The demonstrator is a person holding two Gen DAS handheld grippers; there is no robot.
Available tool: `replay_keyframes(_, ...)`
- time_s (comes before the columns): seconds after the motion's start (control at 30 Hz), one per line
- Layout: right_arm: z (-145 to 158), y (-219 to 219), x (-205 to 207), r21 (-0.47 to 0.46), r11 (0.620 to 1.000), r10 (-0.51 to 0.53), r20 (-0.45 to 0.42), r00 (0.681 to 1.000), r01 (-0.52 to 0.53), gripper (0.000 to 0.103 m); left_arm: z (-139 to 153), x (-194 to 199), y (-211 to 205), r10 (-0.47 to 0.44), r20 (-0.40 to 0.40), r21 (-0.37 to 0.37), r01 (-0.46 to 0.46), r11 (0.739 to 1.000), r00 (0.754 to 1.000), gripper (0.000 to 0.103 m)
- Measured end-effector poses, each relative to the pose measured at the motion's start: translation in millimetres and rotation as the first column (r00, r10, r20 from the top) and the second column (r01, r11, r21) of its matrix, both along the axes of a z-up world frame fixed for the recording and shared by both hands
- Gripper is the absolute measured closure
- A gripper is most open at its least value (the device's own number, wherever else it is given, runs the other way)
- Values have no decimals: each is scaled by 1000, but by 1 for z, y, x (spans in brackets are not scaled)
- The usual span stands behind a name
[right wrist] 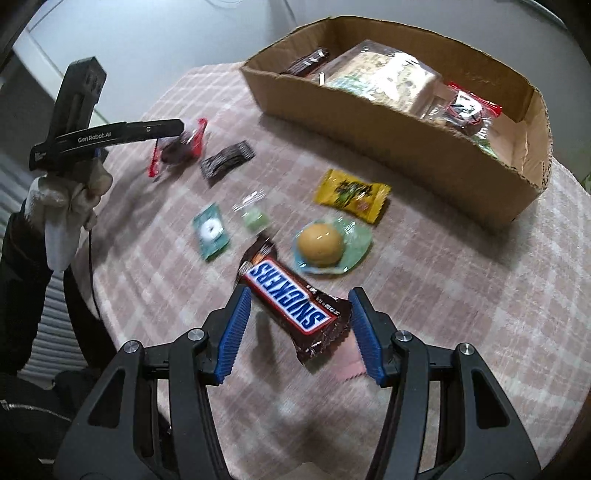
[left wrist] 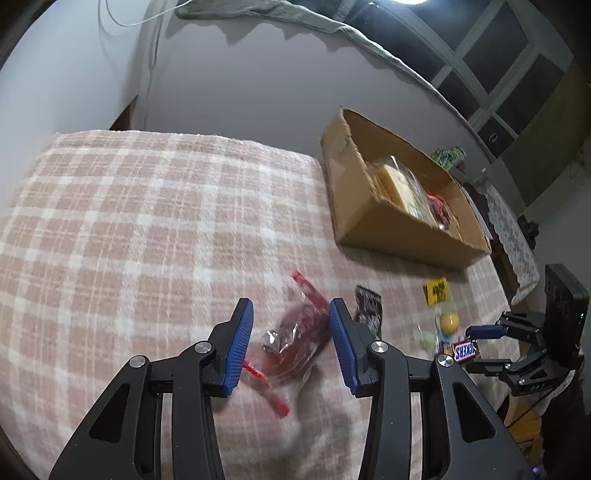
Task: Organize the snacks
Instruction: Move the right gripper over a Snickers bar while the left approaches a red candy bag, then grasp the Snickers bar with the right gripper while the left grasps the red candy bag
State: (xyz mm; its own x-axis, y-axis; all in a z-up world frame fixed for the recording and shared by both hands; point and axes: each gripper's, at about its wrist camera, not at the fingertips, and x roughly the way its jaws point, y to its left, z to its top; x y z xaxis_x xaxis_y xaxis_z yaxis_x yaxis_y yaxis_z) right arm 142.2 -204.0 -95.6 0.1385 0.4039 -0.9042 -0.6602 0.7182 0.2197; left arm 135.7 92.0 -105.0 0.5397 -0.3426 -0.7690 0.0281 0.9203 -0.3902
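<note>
A pale grey wall (left wrist: pixel 240 85) rises behind a table covered in a pink and cream checked cloth (left wrist: pixel 129 206). High on the wall a grey-green cloth (left wrist: pixel 332 26) hangs draped, with a thin cord (left wrist: pixel 110 14) looping beside it. Dark window panes in pale frames (left wrist: pixel 491 62) fill the right side under a bright ceiling light (left wrist: pixel 410 2). A lace-covered surface (left wrist: pixel 513 229), perhaps another table, stands beyond.

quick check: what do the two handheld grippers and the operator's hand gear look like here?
Both match: the left gripper and the right gripper have black skeletal linkages with triangular cutouts, silver pivot bolts and ribbed blue pads. Seen from the right wrist, the left unit's black body carries white "GenRobot.AI" lettering and trails a thin dark cable. The person wears a white glove and a dark sleeve.
</note>
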Motion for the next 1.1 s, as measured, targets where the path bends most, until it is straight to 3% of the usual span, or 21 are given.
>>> replay_keyframes(0.17, 1, 12, -14, -52, 997, 51, 47, 998, -48, 46, 2, -11, -13, -29, 13, 77, 28, 997, 1000, 62)
replay_keyframes(0.27, 2, 20, -17, -116, 992, 72, 128, 989, -57, 46, 3, -10, -20, -38, 14, 125, 36, 992, 999, 62)
replay_keyframes(0.4, 0, 31, -16, -138, 986, 111, 138, 984, -92, 46, 2, -6, -29, -59, 9, 180, 56, 982, 998, 58)
replay_keyframes(0.47, -4, 36, -16, -163, 981, 130, 146, 981, -106, 53, -1, -4, -32, -64, 4, 204, 62, 977, 998, 57)
replay_keyframes(0.63, -8, 43, -20, -196, 973, 153, 162, 975, -120, 57, -8, -3, -41, -77, -1, 249, 75, 966, 997, 57)
replay_keyframes(0.8, -9, 44, -24, -214, 970, 157, 176, 972, -118, 61, -14, -5, -44, -59, 1, 271, 57, 961, 998, 57)
replay_keyframes(0.9, -9, 47, -27, -227, 966, 163, 180, 970, -120, 66, -15, -6, -47, -63, 8, 279, 58, 958, 998, 64)
replay_keyframes(1.1, -6, 48, -29, -221, 969, 150, 189, 970, -107, 71, -10, -11, -41, -50, 27, 262, 42, 964, 998, 67)
